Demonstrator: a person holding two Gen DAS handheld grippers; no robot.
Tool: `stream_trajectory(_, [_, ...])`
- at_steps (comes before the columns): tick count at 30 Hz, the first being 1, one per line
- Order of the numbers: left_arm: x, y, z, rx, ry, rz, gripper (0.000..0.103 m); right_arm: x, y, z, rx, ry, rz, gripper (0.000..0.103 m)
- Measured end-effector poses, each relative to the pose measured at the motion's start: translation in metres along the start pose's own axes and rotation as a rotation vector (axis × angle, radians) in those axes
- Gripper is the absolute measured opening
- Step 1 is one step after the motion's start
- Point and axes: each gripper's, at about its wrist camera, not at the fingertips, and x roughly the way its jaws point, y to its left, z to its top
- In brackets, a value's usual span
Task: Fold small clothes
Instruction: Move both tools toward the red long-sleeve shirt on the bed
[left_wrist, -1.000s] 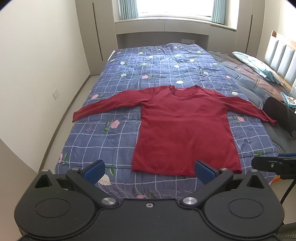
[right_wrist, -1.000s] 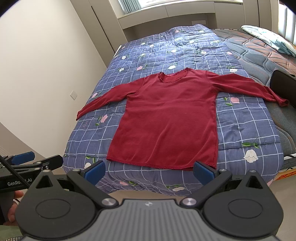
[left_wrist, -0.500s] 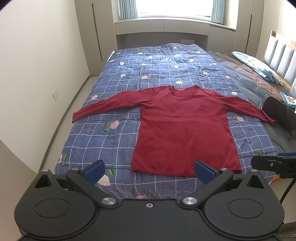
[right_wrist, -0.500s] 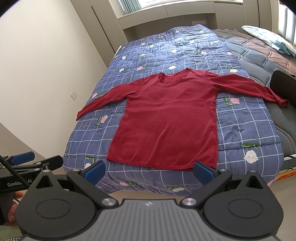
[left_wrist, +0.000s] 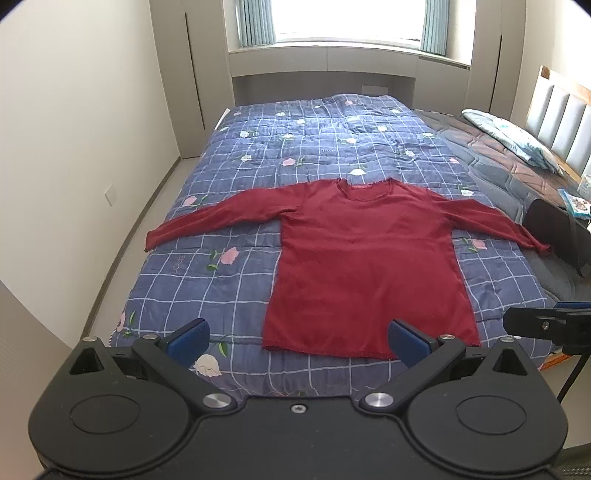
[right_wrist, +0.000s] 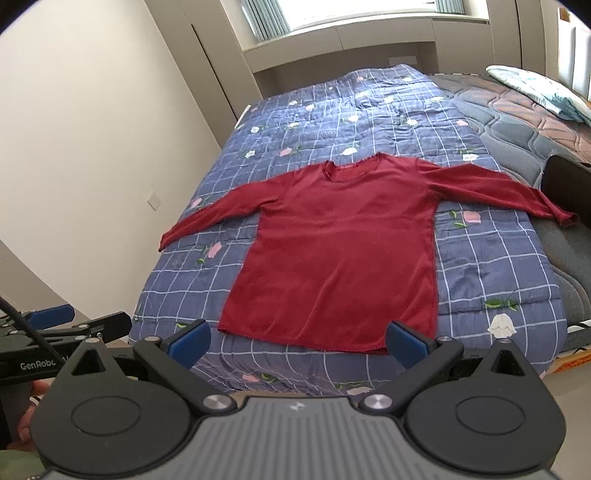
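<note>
A dark red long-sleeved top (left_wrist: 365, 266) (right_wrist: 340, 258) lies flat on a blue checked quilt (left_wrist: 207, 280) (right_wrist: 480, 273), neck away from me and both sleeves spread sideways. Its hem sits near the bed's front edge. My left gripper (left_wrist: 298, 338) hovers open in front of the hem, nothing between its blue pads. My right gripper (right_wrist: 298, 339) is likewise open and empty, held off the bed's near edge. Each gripper shows at the edge of the other's view.
A cream wall and a strip of floor (left_wrist: 155, 199) run along the bed's left side. A pillow (left_wrist: 517, 144) and padded headboard (left_wrist: 557, 122) lie at the right, with a black object (left_wrist: 557, 232) by the right sleeve cuff. A window bench (left_wrist: 332, 62) stands beyond the bed.
</note>
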Motion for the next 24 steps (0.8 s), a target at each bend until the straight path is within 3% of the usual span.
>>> stream_trajectory(24, [0.008,0.016,0.004,-0.017,-0.008,-0.054,0.102,0.012,0.015,0.001,-0.023,0.005,-0.029,0.103])
